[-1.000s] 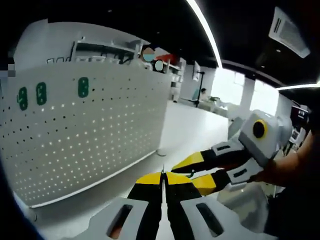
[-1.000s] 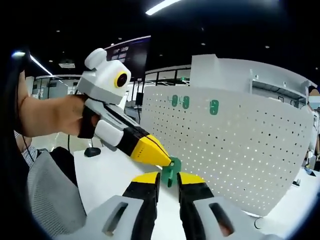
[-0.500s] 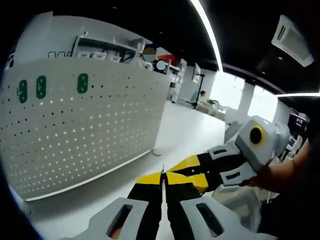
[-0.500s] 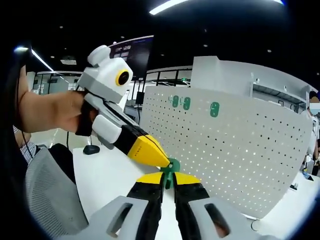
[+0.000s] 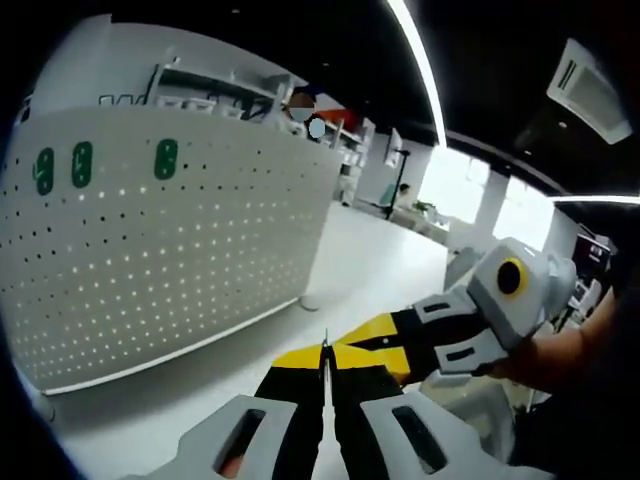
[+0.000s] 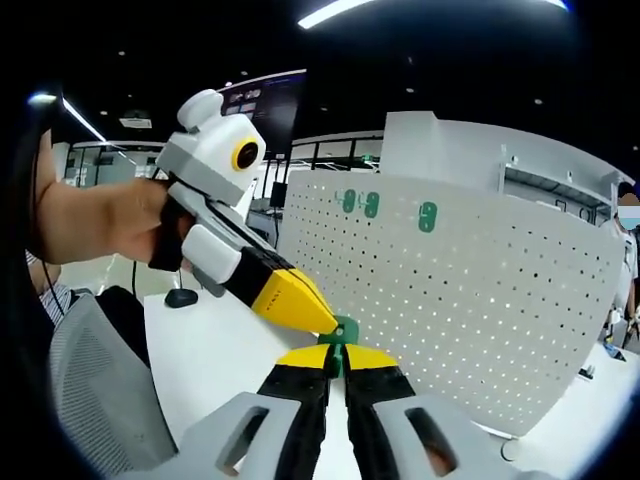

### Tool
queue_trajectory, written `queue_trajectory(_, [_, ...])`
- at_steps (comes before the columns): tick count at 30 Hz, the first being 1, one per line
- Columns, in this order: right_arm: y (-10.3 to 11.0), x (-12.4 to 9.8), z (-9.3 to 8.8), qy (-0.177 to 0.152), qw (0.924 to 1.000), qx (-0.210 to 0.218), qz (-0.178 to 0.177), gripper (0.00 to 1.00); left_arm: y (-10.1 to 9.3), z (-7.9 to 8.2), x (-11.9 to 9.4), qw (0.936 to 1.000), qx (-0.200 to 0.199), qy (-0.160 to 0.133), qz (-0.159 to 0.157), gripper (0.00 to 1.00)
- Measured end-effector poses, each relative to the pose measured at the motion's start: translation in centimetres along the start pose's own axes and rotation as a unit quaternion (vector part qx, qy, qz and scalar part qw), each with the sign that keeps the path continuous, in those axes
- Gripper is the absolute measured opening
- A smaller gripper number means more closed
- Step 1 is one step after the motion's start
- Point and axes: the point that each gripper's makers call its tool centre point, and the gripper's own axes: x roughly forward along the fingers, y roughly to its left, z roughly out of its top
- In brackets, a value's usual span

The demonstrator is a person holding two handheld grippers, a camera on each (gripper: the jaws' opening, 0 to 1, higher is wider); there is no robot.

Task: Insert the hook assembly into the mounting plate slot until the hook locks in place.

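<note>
Above the white desk [image 6: 215, 350], at 8 o'clock from the perforated mounting plate [image 6: 480, 300]: green hook assembly [image 6: 343, 330] pinched by right claw [image 6: 335, 362]; left claw [image 6: 318, 318] pressed together, touching it. Step: transfer, insertion pending. Next: carry hook to a slot.

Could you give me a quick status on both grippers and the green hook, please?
Right gripper shut on green hook. Left gripper shut, its tip touching the hook. Pegboard ahead, three green hooks already mounted; path looks clear.
</note>
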Motion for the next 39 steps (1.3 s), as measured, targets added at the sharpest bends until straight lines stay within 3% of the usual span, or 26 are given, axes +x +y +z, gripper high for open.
queue_trajectory(17, [-0.1,0.1,0.2,0.004,0.9997,0.024,-0.001,0.02,0.2,0.0,-0.3,0.9998,-0.015,-0.012,-0.002,0.01])
queue_trajectory(24, [-0.2,0.2,0.7,0.001,0.9994,0.033,-0.003,0.02,0.0,0.4,-0.7,0.9997,0.003,-0.023,-0.007,0.02])
queue_trajectory(33, [-0.4,0.3,0.9,0.001,0.9994,0.034,-0.007,0.02,-0.5,0.7,-1.4,0.9988,0.016,-0.043,-0.015,0.1])
queue_trajectory(39, [-0.4,0.3,1.1,0.003,0.9994,0.035,-0.008,0.02,-0.5,0.9,-1.9,0.9978,0.033,-0.057,-0.01,0.2])
